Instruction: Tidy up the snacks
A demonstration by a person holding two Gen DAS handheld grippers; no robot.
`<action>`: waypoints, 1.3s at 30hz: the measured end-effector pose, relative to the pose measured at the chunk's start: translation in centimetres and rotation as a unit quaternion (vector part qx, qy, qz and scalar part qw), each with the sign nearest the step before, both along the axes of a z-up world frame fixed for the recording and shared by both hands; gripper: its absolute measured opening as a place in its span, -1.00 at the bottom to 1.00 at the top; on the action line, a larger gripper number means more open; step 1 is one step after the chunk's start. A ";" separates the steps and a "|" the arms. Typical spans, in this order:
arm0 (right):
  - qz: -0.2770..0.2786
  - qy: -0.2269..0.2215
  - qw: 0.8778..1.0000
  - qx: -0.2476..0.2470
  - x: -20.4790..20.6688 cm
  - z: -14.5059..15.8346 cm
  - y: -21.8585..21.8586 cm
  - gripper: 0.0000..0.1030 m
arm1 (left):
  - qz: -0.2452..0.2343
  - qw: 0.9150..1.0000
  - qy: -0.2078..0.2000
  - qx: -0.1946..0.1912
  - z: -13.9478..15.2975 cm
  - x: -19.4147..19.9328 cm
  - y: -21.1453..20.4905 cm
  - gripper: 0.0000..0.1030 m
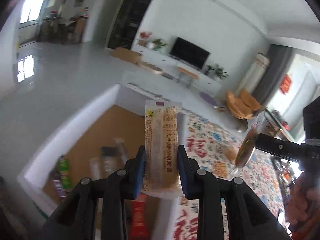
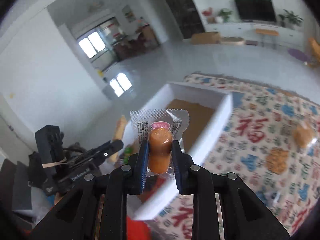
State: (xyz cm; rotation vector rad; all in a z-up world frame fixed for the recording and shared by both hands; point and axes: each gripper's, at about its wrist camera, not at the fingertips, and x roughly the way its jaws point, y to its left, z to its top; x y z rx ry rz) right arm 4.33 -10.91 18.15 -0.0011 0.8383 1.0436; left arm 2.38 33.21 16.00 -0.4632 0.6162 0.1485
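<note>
My left gripper [image 1: 161,149] is shut on a beige wrapped snack bar [image 1: 160,132], which stands upright between the blue pads. Below and to its left lies a white box [image 1: 60,140] with a brown floor, holding green packs [image 1: 64,170] and other blurred snacks. My right gripper [image 2: 160,142] is shut on an orange sausage in clear wrap [image 2: 160,150], above the near corner of the white box [image 2: 224,116]. In the left wrist view one of the right gripper's fingers [image 1: 280,149] shows at the right with the sausage packet [image 1: 248,144]. The left gripper's fingers [image 2: 100,154] show at the left of the right wrist view.
The box sits on a patterned tablecloth [image 2: 260,132]. Two orange snacks [image 2: 302,134] [image 2: 278,160] lie on the cloth to the right. A red packet [image 1: 138,216] is under the left gripper. A person's hand [image 1: 306,196] is at the right edge. Grey floor lies beyond the table.
</note>
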 end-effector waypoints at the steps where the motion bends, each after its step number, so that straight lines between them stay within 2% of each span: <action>1: 0.009 0.007 1.000 0.000 -0.2 -0.5 1.5 -0.41 | 0.019 1.000 0.009 0.004 -0.2 -0.4 0.8 -0.13; 2: 0.014 0.012 1.000 0.001 -0.3 -0.7 2.4 -0.32 | 0.035 0.999 0.016 0.006 -0.3 -0.7 1.7 0.28; 3: 0.016 0.016 1.000 0.004 -0.3 -0.8 3.1 -0.12 | 0.047 0.999 0.017 0.006 -0.4 -1.0 2.2 0.44; 4: 0.015 0.017 1.000 0.010 -0.3 -0.7 3.1 -0.09 | 0.063 0.998 0.012 0.008 -0.4 -1.5 2.8 0.55; 7: 0.004 -0.007 0.999 0.040 -0.7 0.8 1.9 -0.07 | 0.083 0.997 0.000 0.006 -0.1 -2.3 3.4 0.55; 9: -0.014 -0.057 0.997 0.059 -1.2 2.6 0.2 0.16 | 0.082 0.997 -0.011 -0.001 0.2 -2.1 2.9 0.56; 12: -0.054 -0.132 0.987 0.072 -1.8 4.5 -3.7 0.34 | 0.047 0.999 -0.018 -0.007 0.0 -1.0 0.4 0.59; 13: -0.071 -0.153 0.983 0.069 -1.6 4.7 -5.2 0.42 | 0.027 0.999 -0.018 -0.008 -0.1 -0.5 -1.1 0.60; 15: -0.108 -0.185 0.976 0.048 -1.0 4.0 -8.0 0.44 | -0.017 1.000 -0.012 -0.007 -0.3 0.6 -4.5 0.61; 17: -0.157 -0.213 0.964 -0.001 0.6 1.5 -11.4 0.44 | -0.068 0.998 -0.001 -0.004 -1.1 1.6 -8.6 0.62; 18: -0.189 -0.221 0.956 -0.036 1.9 -0.9 -13.7 0.44 | -0.099 0.995 0.008 0.000 -1.7 2.3 -11.1 0.63; 20: -0.241 -0.216 0.942 -0.094 4.2 -5.7 -18.0 0.44 | -0.148 0.988 0.027 0.013 -3.1 3.2 -15.4 0.77; 24: -0.324 -0.138 0.916 -0.191 7.7 -16.3 -27.6 0.44 | -0.218 0.971 0.080 0.058 -8.7 5.7 -23.3 0.83; 27: -0.363 -0.085 0.902 -0.216 8.6 -21.7 -32.9 0.44 | -0.245 0.959 0.110 0.086 -14.1 7.9 -27.8 0.83; 30: -0.376 -0.069 0.897 -0.222 8.4 -24.6 -36.0 0.44 | -0.252 0.955 0.116 0.102 -17.7 10.0 -30.0 0.83; 33: -0.383 -0.073 0.894 -0.222 8.0 -25.8 -37.5 0.44 | -0.242 0.951 0.133 0.140 -20.7 12.0 -31.4 0.83; 35: -0.386 -0.070 0.894 -0.218 7.9 -26.4 -38.1 0.44 | -0.236 0.948 0.145 0.155 -21.8 12.6 -31.5 0.83; 37: -0.387 -0.060 0.895 -0.212 7.7 -26.8 -38.1 0.44 | -0.234 0.945 0.135 0.182 -22.0 12.4 -31.9 0.86; 39: -0.389 -0.058 0.896 -0.203 7.4 -26.3 -37.9 0.44 | -0.236 0.945 0.138 0.180 -22.0 12.5 -31.8 0.93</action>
